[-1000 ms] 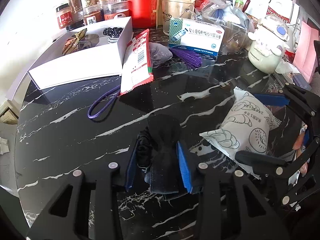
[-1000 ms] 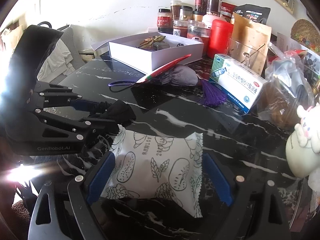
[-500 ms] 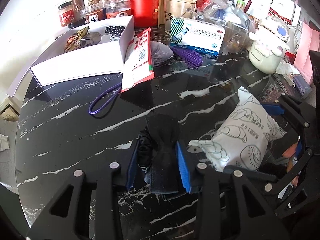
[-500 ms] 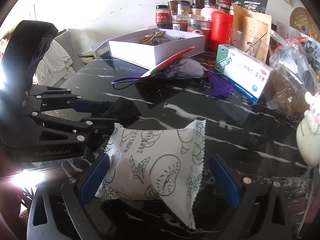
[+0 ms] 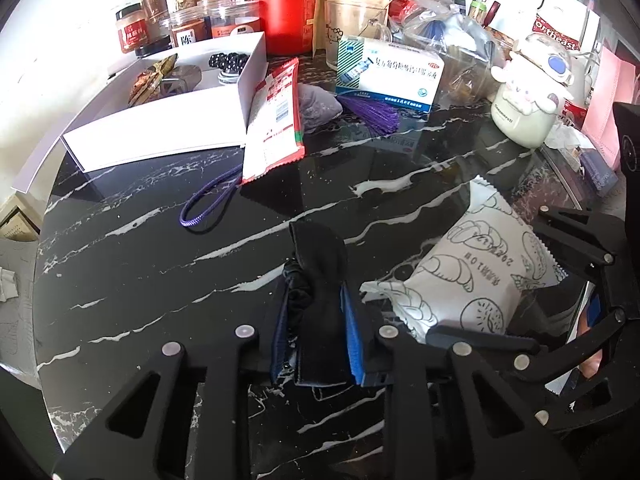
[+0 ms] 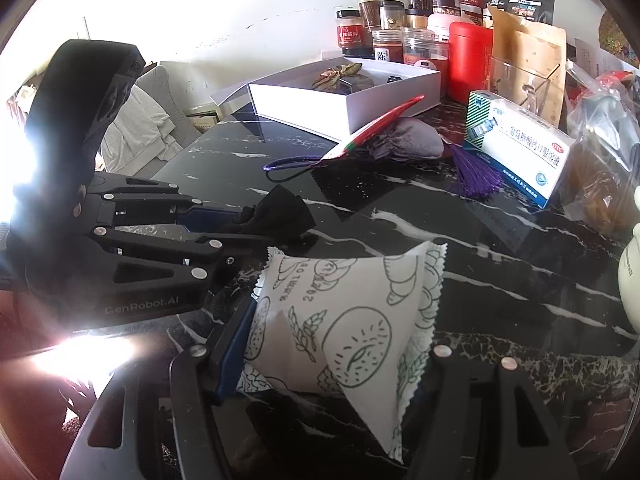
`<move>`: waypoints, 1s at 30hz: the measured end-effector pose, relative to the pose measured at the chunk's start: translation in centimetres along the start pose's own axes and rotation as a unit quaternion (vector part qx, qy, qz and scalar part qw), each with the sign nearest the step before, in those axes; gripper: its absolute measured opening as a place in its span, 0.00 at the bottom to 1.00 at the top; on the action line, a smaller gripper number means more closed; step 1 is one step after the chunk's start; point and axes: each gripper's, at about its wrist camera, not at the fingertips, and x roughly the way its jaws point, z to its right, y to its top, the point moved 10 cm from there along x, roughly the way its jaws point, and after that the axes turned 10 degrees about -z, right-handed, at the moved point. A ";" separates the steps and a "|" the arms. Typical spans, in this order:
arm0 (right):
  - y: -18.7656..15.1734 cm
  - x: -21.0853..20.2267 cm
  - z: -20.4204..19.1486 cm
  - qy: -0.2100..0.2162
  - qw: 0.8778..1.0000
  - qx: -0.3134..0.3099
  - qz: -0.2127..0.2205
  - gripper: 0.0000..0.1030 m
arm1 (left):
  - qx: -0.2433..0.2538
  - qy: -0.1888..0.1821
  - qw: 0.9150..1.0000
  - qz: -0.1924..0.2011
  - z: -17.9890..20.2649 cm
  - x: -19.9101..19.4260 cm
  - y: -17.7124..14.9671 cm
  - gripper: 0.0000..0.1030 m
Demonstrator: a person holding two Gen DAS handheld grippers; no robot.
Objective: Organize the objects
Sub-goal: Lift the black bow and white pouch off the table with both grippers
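The left gripper [image 5: 316,320] is clamping a black fabric bow [image 5: 318,264] at the near centre of the marble table [image 5: 120,280]; the right gripper [image 6: 332,356] is squeezing the white bread packet [image 6: 344,312], just right of it.

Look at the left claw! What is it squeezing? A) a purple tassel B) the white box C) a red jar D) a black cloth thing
D: in the left wrist view, the left claw has its blue pads pressed on both sides of the black cloth thing, which sticks out forward past its tips over the black marble table.
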 end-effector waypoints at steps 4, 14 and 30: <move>0.3 -0.9 -0.2 0.004 1.000 0.003 0.006 0.62 | -0.001 0.004 1.000 0.011 -0.1 -1.4 0.4 0.23; 1.8 -4.4 -0.9 0.000 0.999 -0.007 0.038 0.61 | -0.004 0.017 0.999 0.035 -1.1 -5.6 1.4 0.23; 3.9 -5.9 -1.1 0.004 0.999 -0.010 0.046 0.61 | -0.010 0.025 0.999 0.044 -2.1 -8.4 3.2 0.23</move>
